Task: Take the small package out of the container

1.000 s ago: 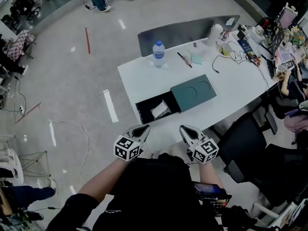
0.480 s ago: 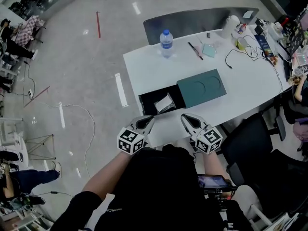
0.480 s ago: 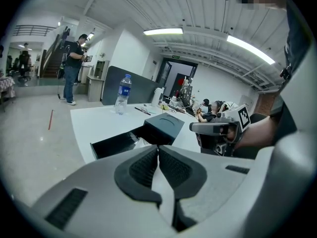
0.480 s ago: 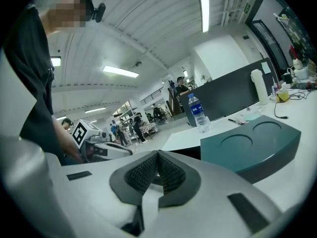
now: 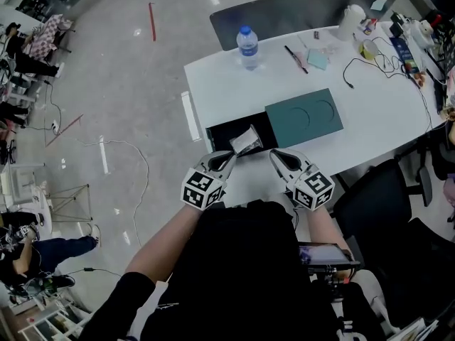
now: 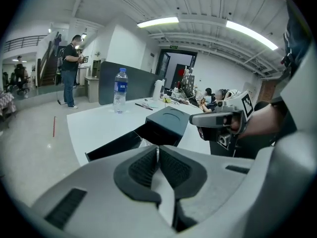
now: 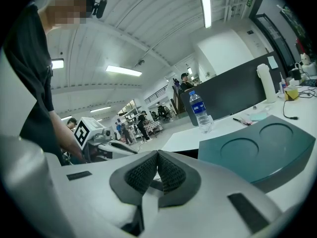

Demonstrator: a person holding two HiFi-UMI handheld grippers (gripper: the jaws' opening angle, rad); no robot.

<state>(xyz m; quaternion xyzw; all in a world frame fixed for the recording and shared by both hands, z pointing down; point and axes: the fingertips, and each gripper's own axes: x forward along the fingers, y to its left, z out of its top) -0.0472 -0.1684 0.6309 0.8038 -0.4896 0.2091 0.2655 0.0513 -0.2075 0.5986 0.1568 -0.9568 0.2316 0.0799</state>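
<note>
Head cam: high over the person, pointed steeply down, far enough back to take in the whole white tabletop (image 5: 227,98) plus the floor (image 5: 128,105) around it. Cam on left tongs (image 6: 157,155): low, right behind its own jaws, facing across the tabletop towards the water bottle (image 6: 119,90); catches the right tongs (image 6: 194,119) at its right. Cam on right tongs: same low, close mount, facing over the teal lid (image 7: 257,150). All three share water bottle, teal lid, tabletop.

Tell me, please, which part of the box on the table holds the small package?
The black open tray holds the small package; the teal part beside it, with two circles, shows only a closed top.
</note>
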